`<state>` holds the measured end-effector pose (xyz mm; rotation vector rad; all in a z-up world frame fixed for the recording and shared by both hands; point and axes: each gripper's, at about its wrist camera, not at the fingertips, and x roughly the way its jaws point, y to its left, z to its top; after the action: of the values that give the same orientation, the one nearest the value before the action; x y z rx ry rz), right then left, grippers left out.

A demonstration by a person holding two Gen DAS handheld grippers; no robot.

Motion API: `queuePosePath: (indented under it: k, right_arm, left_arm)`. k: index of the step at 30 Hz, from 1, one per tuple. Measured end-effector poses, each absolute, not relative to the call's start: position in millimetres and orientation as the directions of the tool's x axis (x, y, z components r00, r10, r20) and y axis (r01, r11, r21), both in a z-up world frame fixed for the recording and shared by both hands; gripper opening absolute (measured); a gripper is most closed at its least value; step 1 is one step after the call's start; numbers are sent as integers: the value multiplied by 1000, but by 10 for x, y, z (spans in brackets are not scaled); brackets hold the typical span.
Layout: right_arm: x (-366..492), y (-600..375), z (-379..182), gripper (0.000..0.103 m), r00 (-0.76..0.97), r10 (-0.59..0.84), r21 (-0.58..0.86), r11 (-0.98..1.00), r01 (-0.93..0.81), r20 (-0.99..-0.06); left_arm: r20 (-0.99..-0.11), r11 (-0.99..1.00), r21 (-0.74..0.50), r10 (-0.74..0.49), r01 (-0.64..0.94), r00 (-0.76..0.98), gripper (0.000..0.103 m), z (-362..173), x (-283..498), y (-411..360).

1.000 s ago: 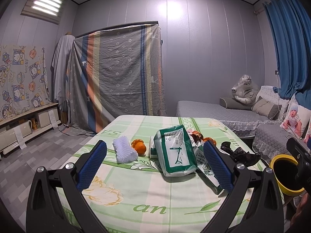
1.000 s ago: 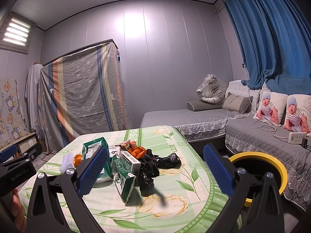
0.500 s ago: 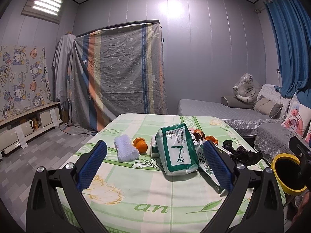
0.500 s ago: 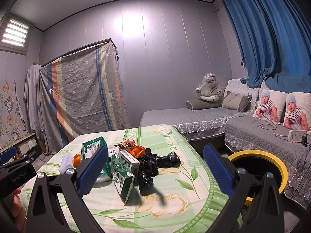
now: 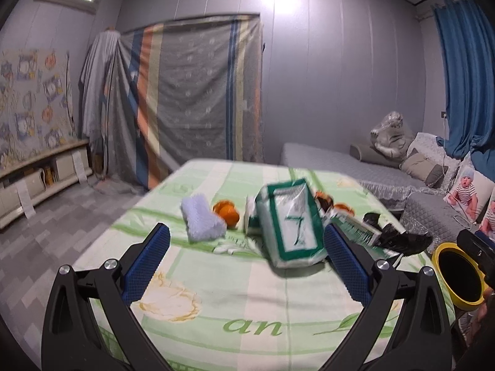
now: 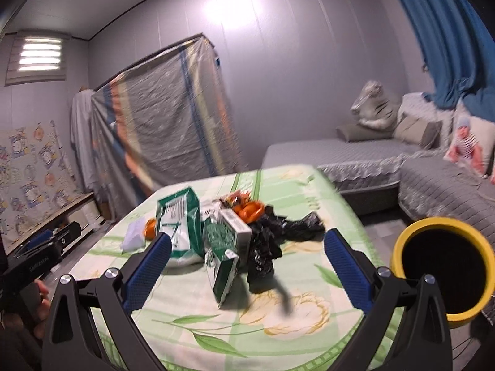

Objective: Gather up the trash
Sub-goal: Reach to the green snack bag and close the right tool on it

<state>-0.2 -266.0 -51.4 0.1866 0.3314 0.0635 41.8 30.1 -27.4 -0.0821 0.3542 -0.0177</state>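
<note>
Table (image 6: pixel 315 191): trash pile (image 6: pixel 229 235) ahead of right gripper (image 6: pixel 247 266), jaws spread, empty.

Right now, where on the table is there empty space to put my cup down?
The near strip of the green floral tablecloth is bare, between the open left gripper and the green-and-white packet. The far end beyond the pile also looks bare. The middle is crowded: white foam net, orange, green carton, black plastic bag.

Motion blurs the trash pile (image 6: pixel 229 232); package print unreadable.
</note>
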Motion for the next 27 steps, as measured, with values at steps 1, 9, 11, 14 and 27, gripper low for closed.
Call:
queuePosePath:
  k: [1,9,11,14,27]
  right_arm:
    - [68,-2678,-551,95,932,118,193,980,-53,-343]
    - [585,-2530,-907,95,789,295,242,951,-191,-538]
    - [608,-2440,-936,95,779,289,232,954,-189,-556]
    - [558,-2312,-906,95,767,324,235,945,-229,-555]
    - [1275,-2232,-1130,83,693,320,278,944,-177,-646]
  left_arm:
    - [-391,995,-103,-42,2,919,95,-336,505,381]
    - [-471,973,-225,-61,-53,880,95,-661,760,805]
    - [-468,984,-174,-43,-45,883,95,-725,787,774]
    - [-471,987,-163,-84,7,878,95,-791,791,731]
    - [-476,984,-177,-104,21,873,95,-754,995,807]
